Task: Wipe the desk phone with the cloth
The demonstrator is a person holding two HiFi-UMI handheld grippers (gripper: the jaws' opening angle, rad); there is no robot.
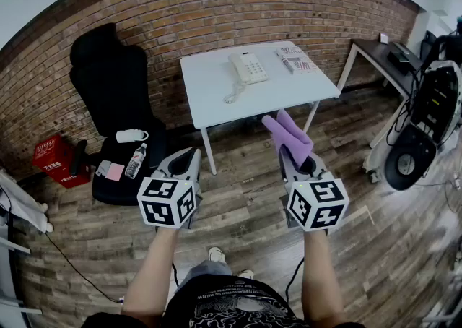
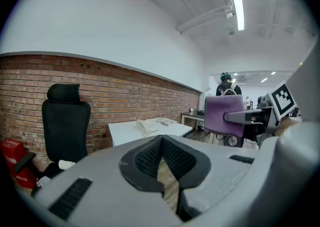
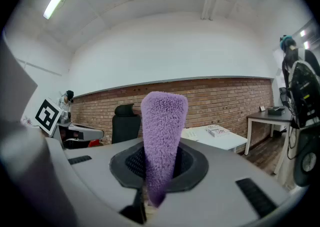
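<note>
Purple fluffy cloth (image 3: 161, 141), a thick microfibre pile, was folded into a tall rounded tongue and pinched between the ribbed black pads of the right gripper (image 3: 157, 171). Those jaws were clamped on its lower end and the rest stood up above them. In the head view it leaned to the far left off the gripper tip.

Left gripper (image 2: 165, 163) had a smooth grey plastic shell and textured dark pads. The jaws were pressed together at the tips, with nothing between them and only a thin slit showing wood below. Both grippers were held over the floor (image 1: 245, 196), which was grey-brown plank, matte and streaky. They were side by side, apart from each other and near the person.

Desk phone (image 1: 247, 67) was off-white, a blocky wedge with the handset on its left side and a curly cord trailing to the near left. It sat at the far middle of a flat white rectangular table (image 1: 216, 95) with thin white legs, well apart from both grippers and the cloth. A printed paper stack (image 1: 296, 58) lay at the table's far right corner.

Black office chair (image 1: 115, 88), padded with a high back, stood left of the table. On its seat were a clear water bottle (image 1: 136, 161) and a white cylinder (image 1: 131, 136). A red plastic crate (image 1: 54, 160) sat further left. A rough red brick wall (image 1: 216, 9) ran behind it all.
</note>
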